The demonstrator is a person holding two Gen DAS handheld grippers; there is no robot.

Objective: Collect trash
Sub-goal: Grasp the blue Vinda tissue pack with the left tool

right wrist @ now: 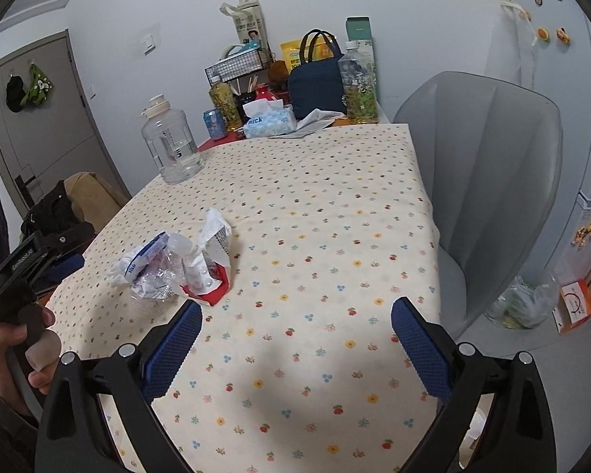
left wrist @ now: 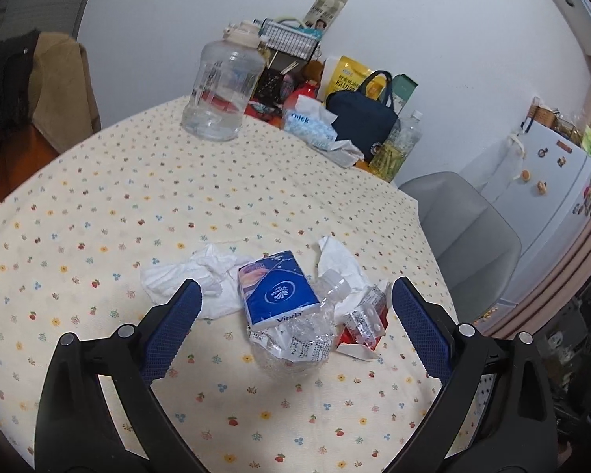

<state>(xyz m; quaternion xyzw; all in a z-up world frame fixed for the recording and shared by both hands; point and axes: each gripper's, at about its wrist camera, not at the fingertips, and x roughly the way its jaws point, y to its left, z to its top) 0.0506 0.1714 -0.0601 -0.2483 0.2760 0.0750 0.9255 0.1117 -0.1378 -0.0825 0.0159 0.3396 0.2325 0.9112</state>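
Note:
A small heap of trash lies on the flowered tablecloth. In the left wrist view it holds a blue tissue pack, a crushed clear bottle, crumpled white tissue, white paper and a red-and-white pill box. My left gripper is open, its blue pads either side of the heap and just short of it. In the right wrist view the same crushed bottle and pill box lie to the left, beyond my open, empty right gripper.
A big clear water jug, a tissue box, a navy bag and drink bottles crowd the table's far end. A grey chair stands at the right edge, a lined bin on the floor behind it. A hand holds the left gripper.

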